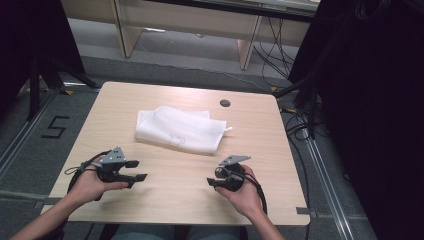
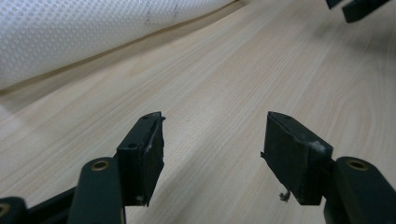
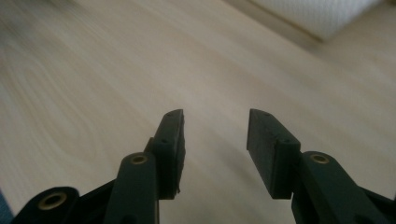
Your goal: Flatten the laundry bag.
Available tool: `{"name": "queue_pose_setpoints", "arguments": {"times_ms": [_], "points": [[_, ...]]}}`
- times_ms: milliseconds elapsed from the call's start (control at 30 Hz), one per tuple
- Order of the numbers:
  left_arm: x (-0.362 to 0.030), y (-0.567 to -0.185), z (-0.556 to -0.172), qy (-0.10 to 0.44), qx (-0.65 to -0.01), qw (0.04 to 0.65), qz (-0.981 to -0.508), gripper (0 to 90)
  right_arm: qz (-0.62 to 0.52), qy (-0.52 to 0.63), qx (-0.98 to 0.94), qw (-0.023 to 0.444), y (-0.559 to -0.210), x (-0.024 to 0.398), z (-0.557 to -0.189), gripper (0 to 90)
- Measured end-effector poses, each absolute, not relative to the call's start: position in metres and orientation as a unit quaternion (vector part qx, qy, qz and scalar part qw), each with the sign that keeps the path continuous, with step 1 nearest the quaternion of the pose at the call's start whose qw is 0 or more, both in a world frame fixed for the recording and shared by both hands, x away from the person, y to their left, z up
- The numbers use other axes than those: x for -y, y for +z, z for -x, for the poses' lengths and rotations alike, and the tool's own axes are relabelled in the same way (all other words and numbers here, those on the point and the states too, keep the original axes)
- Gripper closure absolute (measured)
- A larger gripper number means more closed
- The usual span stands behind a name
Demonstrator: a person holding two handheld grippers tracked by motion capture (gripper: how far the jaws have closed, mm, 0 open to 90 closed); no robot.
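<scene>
Even overhead light on the table, dark margins, soft close-ups

In the high view the pale wood-grain table point(image 1: 180, 192) is evenly and brightly lit from above, with short soft shadows under the folded white mesh cloth point(image 1: 180, 129) and the hands, while both side edges sink into near black. The left gripper view is fairly sharp on the black left tongs point(image 2: 212, 144), and the cloth glares slightly. The right gripper view is hazier: the right tongs point(image 3: 215, 149) are soft and the table's far left streaks with blur.
</scene>
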State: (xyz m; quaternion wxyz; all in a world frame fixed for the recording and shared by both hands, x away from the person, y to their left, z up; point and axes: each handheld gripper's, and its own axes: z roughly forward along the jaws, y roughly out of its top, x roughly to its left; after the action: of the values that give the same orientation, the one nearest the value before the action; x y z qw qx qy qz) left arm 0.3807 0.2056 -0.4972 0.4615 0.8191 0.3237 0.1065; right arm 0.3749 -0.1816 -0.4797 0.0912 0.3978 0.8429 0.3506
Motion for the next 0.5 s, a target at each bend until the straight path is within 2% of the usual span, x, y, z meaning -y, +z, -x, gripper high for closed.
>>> {"name": "queue_pose_setpoints", "arguments": {"times_ms": [100, 300, 333, 500], "points": [[-0.208, -0.496, -0.382, 0.101, -0.335, 0.465, -0.813, 36.9, -0.417, 0.342, -0.838, 0.077, -0.478, 0.191, -0.37, 57.8], [-0.214, -0.495, -0.382, 0.109, -0.336, 0.463, -0.813, 38.3, -0.41, 0.354, -0.835, 0.096, -0.478, 0.187, -0.377, 60.5], [-0.213, -0.494, -0.382, 0.107, -0.338, 0.466, -0.811, 38.7, -0.418, 0.34, -0.838, 0.08, -0.476, 0.185, -0.375, 61.7], [-0.212, -0.494, -0.38, 0.102, -0.333, 0.469, -0.811, 42.9, -0.404, 0.337, -0.844, 0.103, -0.473, 0.179, -0.381, 69.8]]}}
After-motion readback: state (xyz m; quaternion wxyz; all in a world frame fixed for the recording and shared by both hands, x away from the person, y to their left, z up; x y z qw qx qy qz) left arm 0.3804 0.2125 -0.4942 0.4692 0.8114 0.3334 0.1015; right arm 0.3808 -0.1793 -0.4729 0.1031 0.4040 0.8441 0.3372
